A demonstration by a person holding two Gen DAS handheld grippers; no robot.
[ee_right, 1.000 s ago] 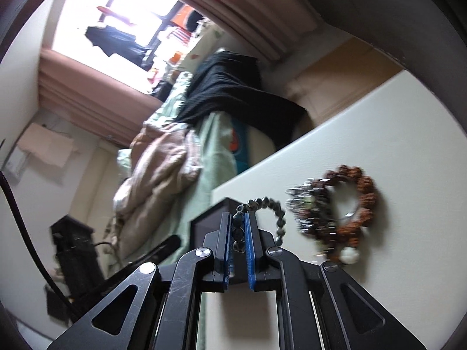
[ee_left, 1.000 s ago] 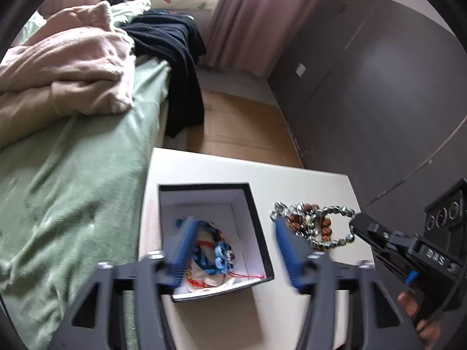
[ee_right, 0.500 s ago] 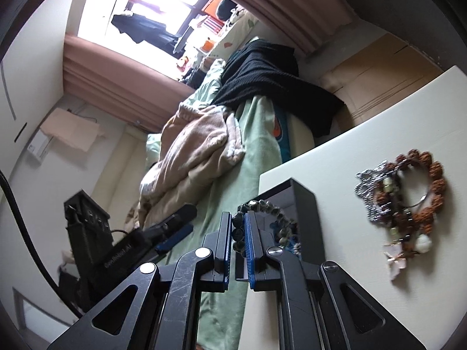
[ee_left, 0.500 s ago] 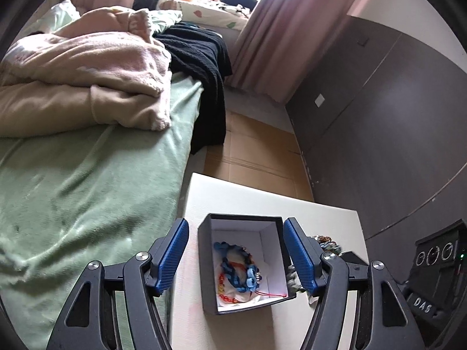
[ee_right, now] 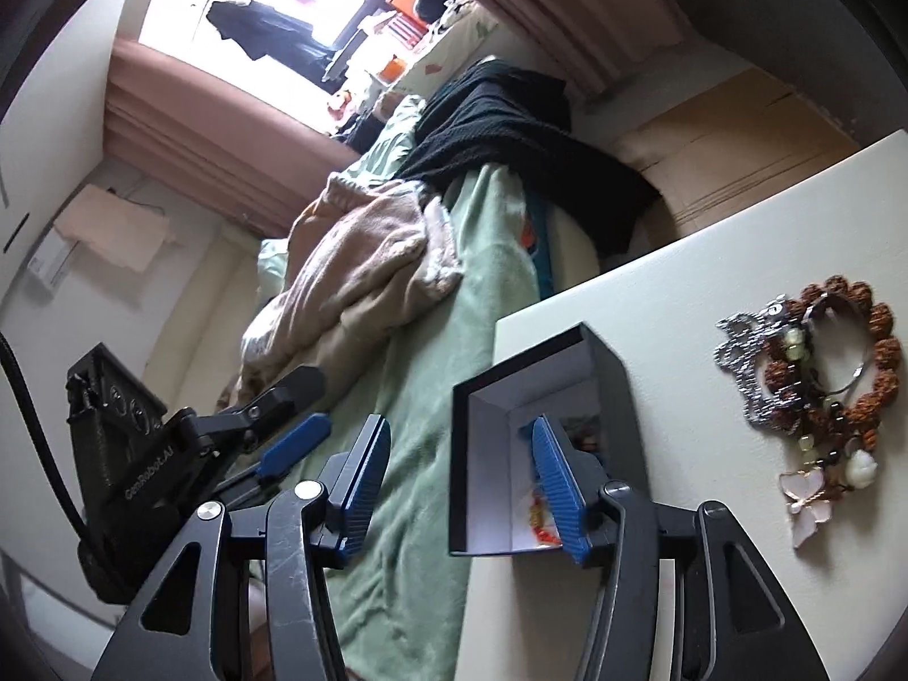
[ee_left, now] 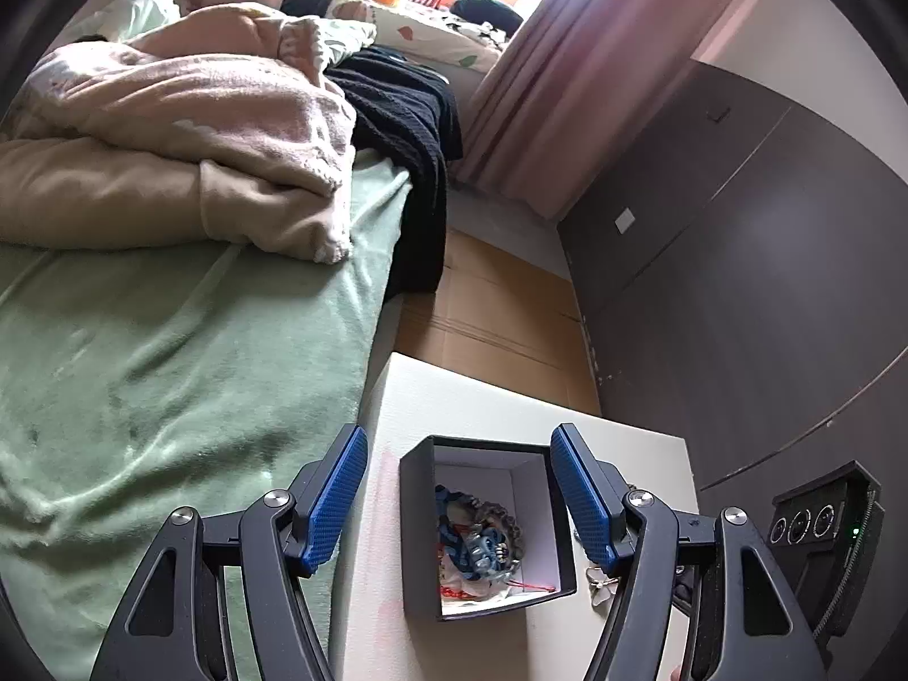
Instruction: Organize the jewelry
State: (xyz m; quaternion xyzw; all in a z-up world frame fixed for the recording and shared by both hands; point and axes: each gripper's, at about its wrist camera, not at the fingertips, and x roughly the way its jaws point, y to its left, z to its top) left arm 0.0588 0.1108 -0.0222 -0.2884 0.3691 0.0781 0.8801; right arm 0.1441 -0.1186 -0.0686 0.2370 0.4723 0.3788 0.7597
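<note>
Jewelry sits in two places: one open black box point(ee_left: 417, 533) on the white surface point(ee_left: 511, 403) holds a tangle with a blue chain point(ee_left: 462, 550) and a grey bead bracelet point(ee_left: 502, 513), and one loose heap point(ee_right: 817, 391) lies to its right with a brown bead bracelet point(ee_right: 877, 352), a silver chain point(ee_right: 743, 363) and a butterfly charm point(ee_right: 806, 494). The left gripper point(ee_left: 454, 502) has its jaws wide apart, empty, either side of the box. The right gripper point(ee_right: 459, 476) has its jaws opening, nothing gripped, above the box's near-left edge.

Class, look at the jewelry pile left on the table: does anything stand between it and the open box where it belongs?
Nothing visible: bare table separates the jewelry pile from the open-topped box.
</note>
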